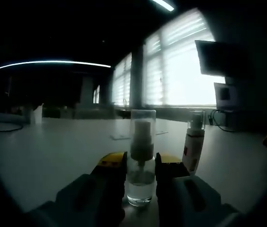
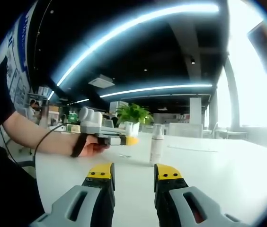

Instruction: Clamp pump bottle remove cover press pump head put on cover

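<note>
A clear pump bottle (image 1: pixel 140 182) with a little liquid stands upright on the white table (image 1: pixel 53 156), a clear cover (image 1: pixel 142 127) over its pump head. My left gripper (image 1: pixel 140 163) has its yellow-tipped jaws pressed against both sides of the bottle's body. In the right gripper view, a person's hand holds that left gripper (image 2: pixel 124 140) low over the table, and the clear bottle is hard to make out there. My right gripper (image 2: pixel 134 172) hangs open above the table (image 2: pixel 209 175), nearer than the bottles, with nothing between its jaws.
A second, white bottle (image 1: pixel 193 146) (image 2: pixel 156 144) with a clear cap stands just right of the clamped one. A potted plant (image 2: pixel 133 116) sits further back. The person's forearm (image 2: pixel 34 135) reaches in from the left. Bright windows (image 1: pixel 181 71) line the far wall.
</note>
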